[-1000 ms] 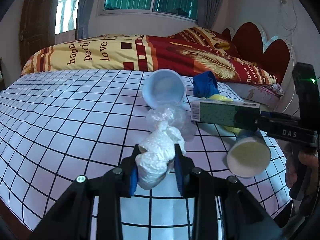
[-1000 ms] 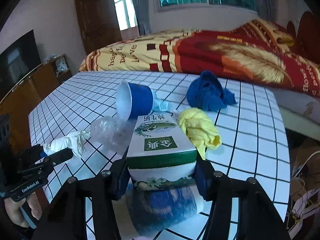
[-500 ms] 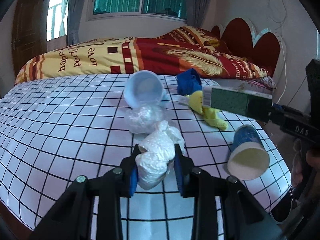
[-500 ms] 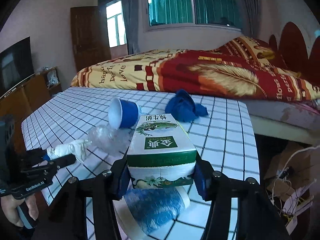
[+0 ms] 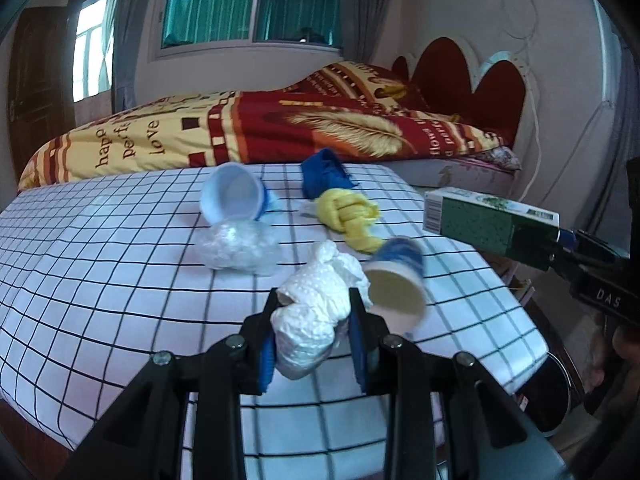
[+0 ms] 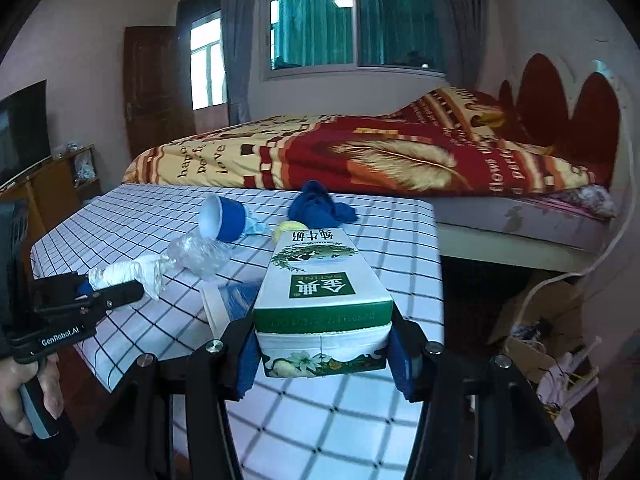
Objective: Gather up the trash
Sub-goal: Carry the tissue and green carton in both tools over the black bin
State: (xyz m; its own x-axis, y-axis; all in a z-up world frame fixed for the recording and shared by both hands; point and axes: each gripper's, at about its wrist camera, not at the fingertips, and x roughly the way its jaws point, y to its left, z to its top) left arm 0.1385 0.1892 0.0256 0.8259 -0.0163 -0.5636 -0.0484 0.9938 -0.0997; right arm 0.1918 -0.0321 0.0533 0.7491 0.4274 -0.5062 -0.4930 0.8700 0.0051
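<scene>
Trash: crumpled white paper (image 5: 316, 316) clamped in left gripper (image 5: 314, 336); milk carton (image 6: 322, 300) clamped in right gripper (image 6: 322, 354); 2 cups on table (image 5: 100, 264).

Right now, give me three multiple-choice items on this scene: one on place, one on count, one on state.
1. Where does the yellow cloth lie?
A. beside the blue cloth
B. inside a cup
C. on the bed

2. How many paper cups lie on the table?
A. one
B. two
C. four

3. What does the right gripper hold?
A. nothing
B. a cup
C. the carton

Key: 1 A, the two cloths touch on the checked cover. 2 B, one cup far, one cup near. 3 C, the jaws clamp its sides.
</scene>
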